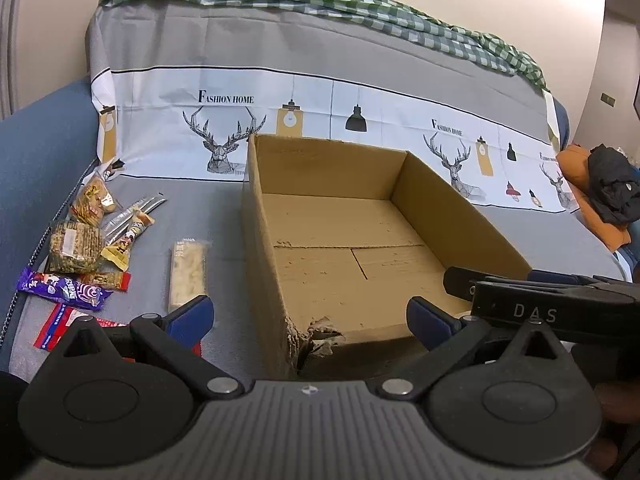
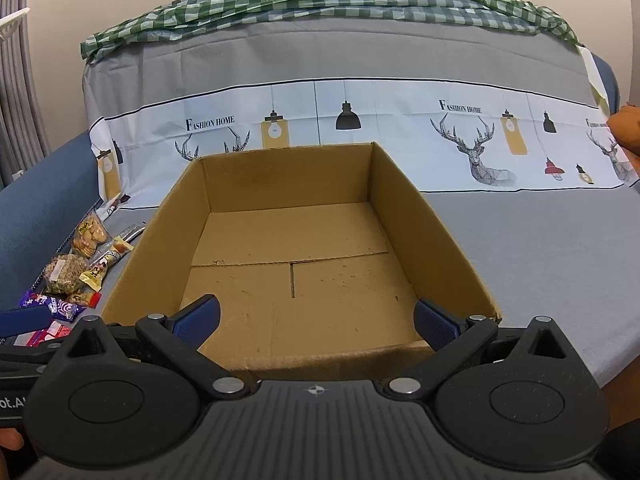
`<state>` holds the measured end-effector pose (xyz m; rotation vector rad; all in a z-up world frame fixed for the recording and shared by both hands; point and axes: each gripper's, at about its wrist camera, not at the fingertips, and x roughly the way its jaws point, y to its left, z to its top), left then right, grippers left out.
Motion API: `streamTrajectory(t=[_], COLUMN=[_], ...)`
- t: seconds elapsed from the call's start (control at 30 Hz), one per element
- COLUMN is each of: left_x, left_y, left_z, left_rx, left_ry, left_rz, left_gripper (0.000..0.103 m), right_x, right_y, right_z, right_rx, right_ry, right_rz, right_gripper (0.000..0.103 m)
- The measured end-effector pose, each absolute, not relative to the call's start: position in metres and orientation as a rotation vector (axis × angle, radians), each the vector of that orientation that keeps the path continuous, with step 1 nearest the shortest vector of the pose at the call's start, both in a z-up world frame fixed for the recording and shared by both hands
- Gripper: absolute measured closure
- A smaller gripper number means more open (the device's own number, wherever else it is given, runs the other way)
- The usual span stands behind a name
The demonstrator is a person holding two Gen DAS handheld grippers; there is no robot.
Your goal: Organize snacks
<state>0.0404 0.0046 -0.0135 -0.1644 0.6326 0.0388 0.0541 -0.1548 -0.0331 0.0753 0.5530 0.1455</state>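
Observation:
An open, empty cardboard box (image 1: 264,240) (image 2: 440,224) stands on the grey sofa cover. Several snack packs lie to its left: a long pale bar (image 1: 188,272), a purple wrapper (image 1: 64,288) (image 2: 52,306), a brown square pack (image 1: 74,246) (image 2: 64,272), a biscuit bag (image 1: 94,200) (image 2: 90,236) and a red-white pack (image 1: 56,326). My left gripper (image 1: 310,316) is open and empty at the box's near left corner. My right gripper (image 2: 316,318) is open and empty over the box's near wall; it also shows in the left wrist view (image 1: 540,300).
The sofa back carries a grey-white cover with deer prints (image 1: 224,140) and a green checked cloth (image 2: 320,0) on top. Orange and black clothes (image 1: 604,196) lie at the far right. The box's near corner is torn (image 1: 316,336).

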Motion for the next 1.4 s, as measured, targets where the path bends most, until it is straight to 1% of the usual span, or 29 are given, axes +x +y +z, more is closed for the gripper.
streamTrajectory(t=[0.7, 0.77, 0.9, 1.0, 1.03, 1.07, 1.1, 1.17, 1.2, 1.27, 1.4], left_x=[0.037, 0.036, 0.033, 0.032, 0.032, 0.031, 0.031, 0.03, 0.03, 0.029, 0.027], left_y=[0.005, 0.006, 0.007, 0.007, 0.007, 0.008, 0.009, 0.015, 0.02, 0.03, 0.056], left_z=[-0.015, -0.015, -0.014, -0.014, -0.015, -0.016, -0.017, -0.018, -0.019, -0.02, -0.029], left_rx=[-0.15, -0.152, -0.156, -0.155, -0.154, -0.153, -0.152, -0.162, -0.173, -0.196, -0.233], left_ry=[0.613, 0.61, 0.592, 0.583, 0.584, 0.584, 0.584, 0.583, 0.583, 0.575, 0.548], left_rz=[-0.03, -0.037, -0.057, -0.081, -0.087, -0.09, -0.092, -0.093, -0.091, -0.077, -0.016], left_gripper=[0.001, 0.001, 0.001, 0.013, 0.023, 0.038, 0.045, 0.079, 0.083, 0.085, 0.085], right_x=[0.05, 0.049, 0.048, 0.047, 0.047, 0.047, 0.047, 0.047, 0.047, 0.048, 0.047], right_y=[-0.152, -0.152, -0.151, -0.149, -0.148, -0.147, -0.146, -0.144, -0.143, -0.139, -0.128], right_z=[-0.034, -0.033, -0.032, -0.032, -0.032, -0.031, -0.031, -0.031, -0.032, -0.031, -0.032], right_rx=[0.061, 0.059, 0.055, 0.065, 0.064, 0.067, 0.068, 0.077, 0.087, 0.109, 0.139], right_ry=[0.535, 0.524, 0.504, 0.506, 0.502, 0.502, 0.5, 0.498, 0.502, 0.504, 0.481], right_rz=[0.138, 0.139, 0.135, 0.139, 0.14, 0.143, 0.145, 0.156, 0.163, 0.18, 0.22], right_gripper=[0.002, 0.006, 0.01, 0.016, 0.02, 0.025, 0.028, 0.042, 0.045, 0.051, 0.051])
